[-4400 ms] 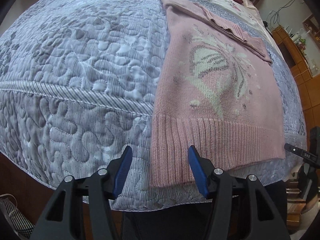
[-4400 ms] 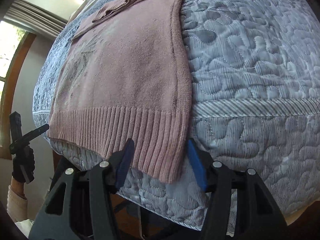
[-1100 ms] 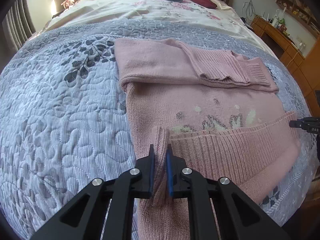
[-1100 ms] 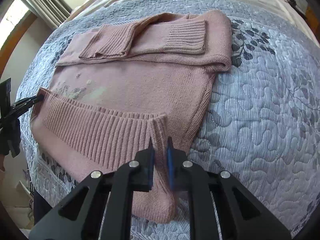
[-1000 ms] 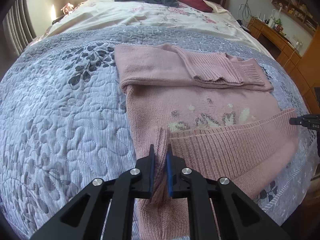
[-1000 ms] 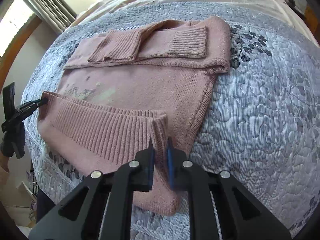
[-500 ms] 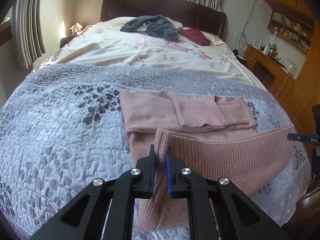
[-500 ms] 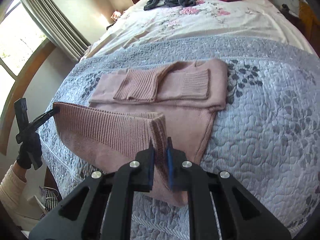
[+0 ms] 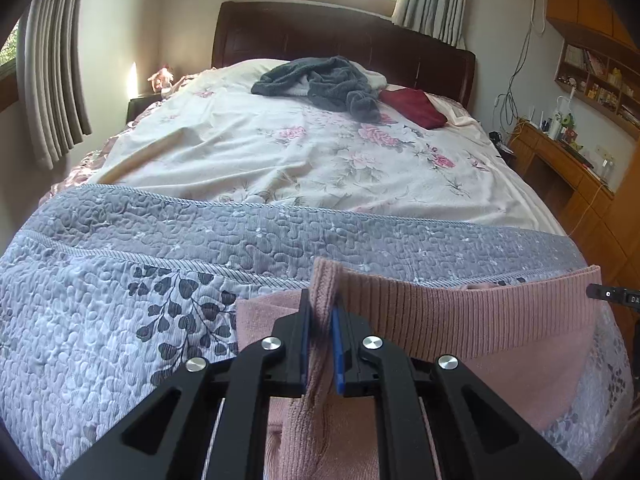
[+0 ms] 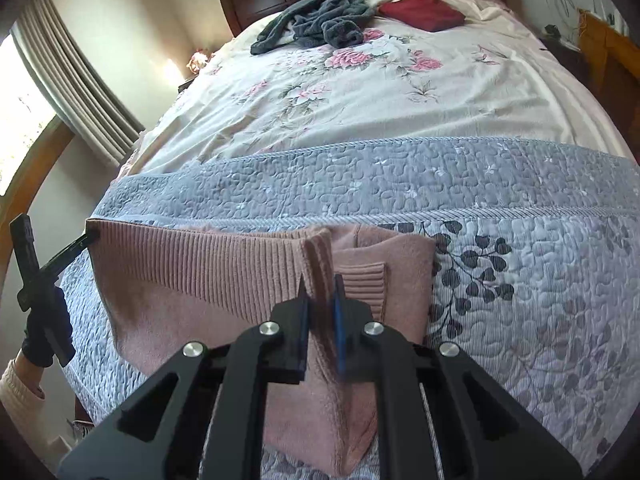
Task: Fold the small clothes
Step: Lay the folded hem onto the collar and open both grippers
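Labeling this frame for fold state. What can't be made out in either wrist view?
- Sweater front pattern and folded sleeves: left wrist view, hidden behind the lifted ribbed hem.
- Sweater's near edge: both views, covered by the left gripper and right gripper, cut off by the bottom edge.
- Shelf items: left wrist view, too small.
- Gray garment type: both views, crumpled and far off.
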`<state>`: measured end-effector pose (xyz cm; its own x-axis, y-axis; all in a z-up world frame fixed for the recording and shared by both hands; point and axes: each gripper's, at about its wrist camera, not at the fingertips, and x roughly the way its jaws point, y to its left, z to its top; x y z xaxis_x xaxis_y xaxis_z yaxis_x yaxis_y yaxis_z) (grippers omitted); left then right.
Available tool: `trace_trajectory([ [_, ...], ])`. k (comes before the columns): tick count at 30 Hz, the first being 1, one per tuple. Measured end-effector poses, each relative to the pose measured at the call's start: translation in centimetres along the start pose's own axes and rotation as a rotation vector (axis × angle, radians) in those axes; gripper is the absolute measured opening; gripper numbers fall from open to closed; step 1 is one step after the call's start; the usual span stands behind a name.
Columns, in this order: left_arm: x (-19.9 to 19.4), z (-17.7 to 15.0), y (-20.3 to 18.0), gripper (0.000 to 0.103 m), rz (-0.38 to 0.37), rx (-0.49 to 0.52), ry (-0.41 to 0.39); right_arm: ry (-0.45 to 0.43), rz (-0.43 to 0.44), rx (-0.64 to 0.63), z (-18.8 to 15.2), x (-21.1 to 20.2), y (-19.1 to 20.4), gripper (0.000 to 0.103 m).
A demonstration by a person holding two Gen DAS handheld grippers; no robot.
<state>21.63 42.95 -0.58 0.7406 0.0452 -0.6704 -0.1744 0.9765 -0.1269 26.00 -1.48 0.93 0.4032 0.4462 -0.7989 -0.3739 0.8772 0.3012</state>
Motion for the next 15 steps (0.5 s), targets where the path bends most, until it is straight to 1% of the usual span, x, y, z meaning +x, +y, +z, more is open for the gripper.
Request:
trace_trajectory([
  [6, 6.5, -0.3, 0.8, 0.009, 0.062, -0.002, 0.070, 0.054, -0.038, 0.035, 1.9, 6.2, -2.4, 0.009],
  [11, 11.0, -2.0, 1.0, 0.009, 0.107, 0.016, 0.133, 0.121, -0.108, 0.008, 1.8, 11.1, -3.3, 0.009],
  [15, 13.1, -3.0, 1.8, 0.009, 0.130, 0.000, 0.162, 0.157, -0.135, 0.002, 1.4, 13.8, -4.1, 0.009],
])
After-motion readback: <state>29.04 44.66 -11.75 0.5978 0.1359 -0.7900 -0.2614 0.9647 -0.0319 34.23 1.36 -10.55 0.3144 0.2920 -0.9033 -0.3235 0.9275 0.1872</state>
